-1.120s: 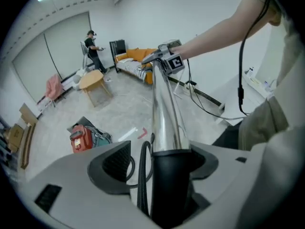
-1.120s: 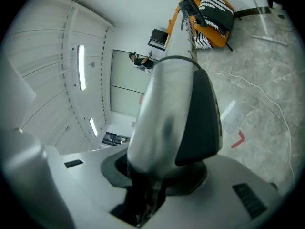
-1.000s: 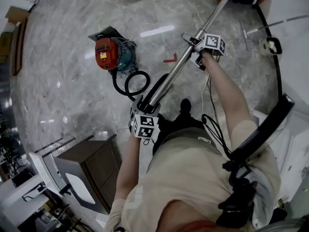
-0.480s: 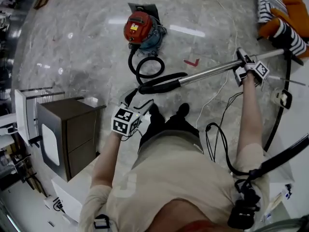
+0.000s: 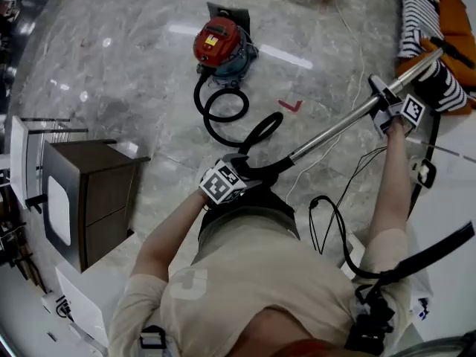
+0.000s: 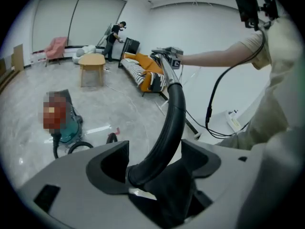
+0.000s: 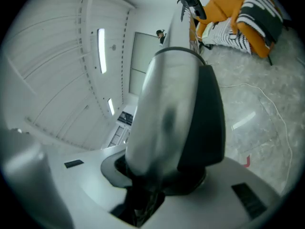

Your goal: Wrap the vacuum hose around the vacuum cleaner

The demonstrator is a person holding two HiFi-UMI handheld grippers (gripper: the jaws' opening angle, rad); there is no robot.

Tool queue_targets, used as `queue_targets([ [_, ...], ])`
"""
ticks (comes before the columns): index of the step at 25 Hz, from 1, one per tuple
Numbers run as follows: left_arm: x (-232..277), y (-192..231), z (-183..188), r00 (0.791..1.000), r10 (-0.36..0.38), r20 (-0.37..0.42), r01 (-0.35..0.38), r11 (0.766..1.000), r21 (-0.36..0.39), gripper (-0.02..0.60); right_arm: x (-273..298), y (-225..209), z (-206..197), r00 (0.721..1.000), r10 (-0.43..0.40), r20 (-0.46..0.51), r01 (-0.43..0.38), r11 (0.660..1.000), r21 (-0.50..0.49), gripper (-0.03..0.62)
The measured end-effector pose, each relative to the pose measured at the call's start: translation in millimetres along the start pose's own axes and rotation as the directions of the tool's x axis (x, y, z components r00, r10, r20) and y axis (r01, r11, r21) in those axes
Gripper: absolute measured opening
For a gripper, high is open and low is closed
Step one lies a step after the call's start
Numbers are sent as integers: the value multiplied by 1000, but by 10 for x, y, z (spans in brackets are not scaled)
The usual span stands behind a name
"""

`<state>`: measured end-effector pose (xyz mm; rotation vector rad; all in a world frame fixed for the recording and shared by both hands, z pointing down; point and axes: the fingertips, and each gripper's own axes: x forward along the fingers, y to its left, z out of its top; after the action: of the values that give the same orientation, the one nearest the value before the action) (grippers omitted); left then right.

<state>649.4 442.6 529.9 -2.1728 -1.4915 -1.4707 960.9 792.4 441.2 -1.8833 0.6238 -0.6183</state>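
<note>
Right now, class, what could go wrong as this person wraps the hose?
1. The left gripper has its jaws apart around the handle. Only the right gripper clamps the wand, so the handle end could drop.
2. The hose lies looped on the floor just ahead, so it could snag or trip the person.

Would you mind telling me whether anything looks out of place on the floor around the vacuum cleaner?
Yes: the black hose lies in loose, sprawling loops on the marble floor beside the red vacuum cleaner, not wound around it. Nothing looks spilled or broken.
</note>
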Motion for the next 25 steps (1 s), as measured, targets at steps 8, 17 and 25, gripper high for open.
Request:
queue_targets([
  [8,1106,-826,427,982,-175,-65,183,968,170,348,603,613,131,947,-53,-317,-42,957,-286,118],
  [17,744,-340,481,991,-78,107,82,996,-35,348,683,624,-499,738,-276,-615,-33,896,-442,118],
  [25,-463,440,-101,966,208,155,-172,961,-218,348,753,486,-1266,481,-403,-779,-137,843,-521,118],
])
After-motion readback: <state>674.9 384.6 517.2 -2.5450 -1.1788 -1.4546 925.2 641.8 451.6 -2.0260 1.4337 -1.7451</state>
